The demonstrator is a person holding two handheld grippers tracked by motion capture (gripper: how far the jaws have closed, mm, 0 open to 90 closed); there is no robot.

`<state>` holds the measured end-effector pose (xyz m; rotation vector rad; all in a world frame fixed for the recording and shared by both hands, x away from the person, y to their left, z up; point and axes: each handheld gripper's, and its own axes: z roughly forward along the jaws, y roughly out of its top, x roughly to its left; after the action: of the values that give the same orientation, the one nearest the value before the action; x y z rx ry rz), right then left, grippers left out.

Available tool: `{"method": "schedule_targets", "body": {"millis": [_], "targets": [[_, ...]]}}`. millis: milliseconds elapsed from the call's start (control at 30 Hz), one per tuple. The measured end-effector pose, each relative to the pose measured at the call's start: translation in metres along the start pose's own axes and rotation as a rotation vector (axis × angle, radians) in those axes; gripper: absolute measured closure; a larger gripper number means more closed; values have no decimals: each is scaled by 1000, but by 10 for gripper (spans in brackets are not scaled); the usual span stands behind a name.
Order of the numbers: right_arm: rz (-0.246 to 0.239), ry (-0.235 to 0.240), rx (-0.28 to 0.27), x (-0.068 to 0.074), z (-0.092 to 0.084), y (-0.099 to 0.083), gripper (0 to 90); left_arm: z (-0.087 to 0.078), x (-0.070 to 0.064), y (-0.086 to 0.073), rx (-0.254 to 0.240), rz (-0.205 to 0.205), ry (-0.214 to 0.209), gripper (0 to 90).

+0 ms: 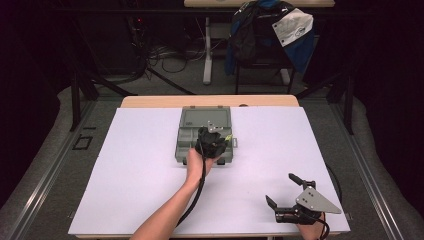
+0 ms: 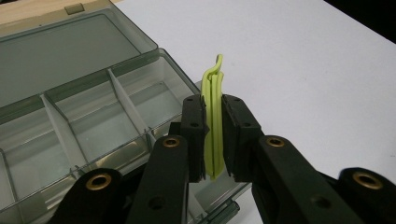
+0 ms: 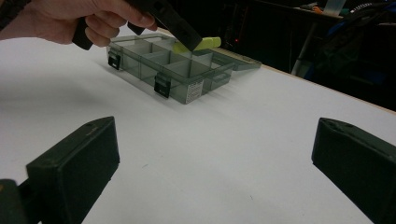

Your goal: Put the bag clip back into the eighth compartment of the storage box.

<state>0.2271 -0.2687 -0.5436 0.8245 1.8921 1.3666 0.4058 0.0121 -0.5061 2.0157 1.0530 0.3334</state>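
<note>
A translucent grey compartment box (image 1: pixel 179 150) lies open at the middle back of the white sheet, its lid (image 1: pixel 205 117) folded away from me. My left gripper (image 1: pixel 224 141) hovers over the box's right-hand compartments, shut on a slim yellow-green plastic piece (image 2: pixel 213 93) held upright between the jaws. The compartments (image 2: pixel 116 93) below it look empty. In the right gripper view the box (image 3: pixel 140 70), the plastic piece (image 3: pixel 208 43) and the hand holding the left gripper (image 3: pixel 187 35) appear far off. My right gripper (image 1: pixel 283 190) rests open near the front right corner, nothing between its fingers (image 3: pixel 79 158).
The white sheet (image 1: pixel 140 175) covers most of the table, with a wooden strip (image 1: pixel 210 101) showing at the back edge. Beyond the table stand a chair draped with a blue jacket (image 1: pixel 270 35), a table leg and cables on the floor.
</note>
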Motion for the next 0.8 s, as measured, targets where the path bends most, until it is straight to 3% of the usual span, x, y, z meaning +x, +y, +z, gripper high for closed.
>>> {"method": "schedule_targets", "body": {"millis": [800], "targets": [[2, 11, 4, 2, 1, 0, 2, 7, -2, -4, 9, -7, 5, 797]]}}
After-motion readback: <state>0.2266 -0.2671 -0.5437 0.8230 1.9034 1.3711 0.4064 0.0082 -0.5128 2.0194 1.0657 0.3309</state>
